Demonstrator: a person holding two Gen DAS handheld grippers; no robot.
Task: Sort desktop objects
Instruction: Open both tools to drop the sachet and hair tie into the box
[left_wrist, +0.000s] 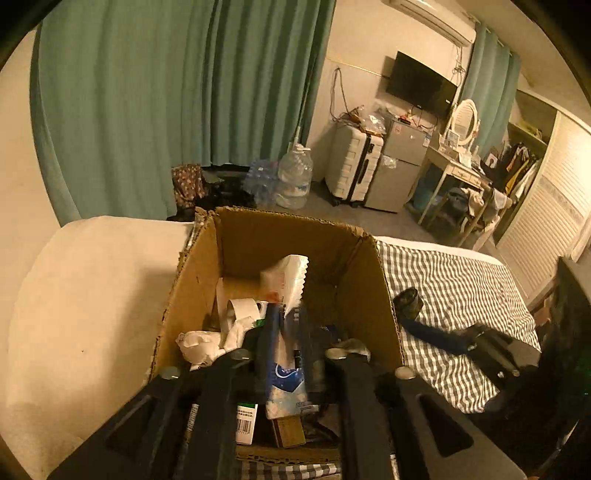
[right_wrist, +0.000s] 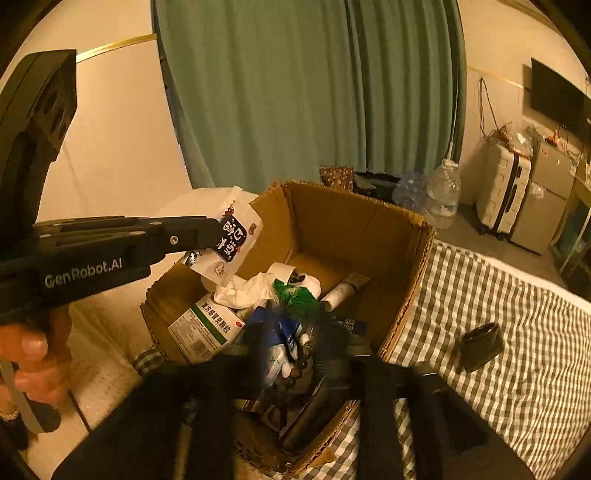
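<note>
Dim, warm light & motion blur smeared the middle of both views; the bottom of the cardboard box (left_wrist: 236, 243) was a jumble, many items unreadable, near wall cut off by the gripper bodies.

Left gripper (right_wrist: 218, 230) sat over the box's left rim, jaws only slightly apart, a white snack pouch (right_wrist: 231, 240) w/ dark label at its tips. Whether the pads pressed it or it hung loose, couldn't tell. In the left wrist view the same pouch (left_wrist: 290, 277) stood between the fingers, above the clutter.

Right gripper (right_wrist: 310, 354) hung over the box's near end, jaws about half open, nothing clearly pinched. Blurred green packet (right_wrist: 297, 295) & blue-white pack (right_wrist: 280, 332) lay just ahead of its tips, inside the box. White medicine box (right_wrist: 207, 328) leaned at the left wall. Dark small pouch (right_wrist: 480, 345) lay apart on the checked cloth (right_wrist: 498, 295).
</note>
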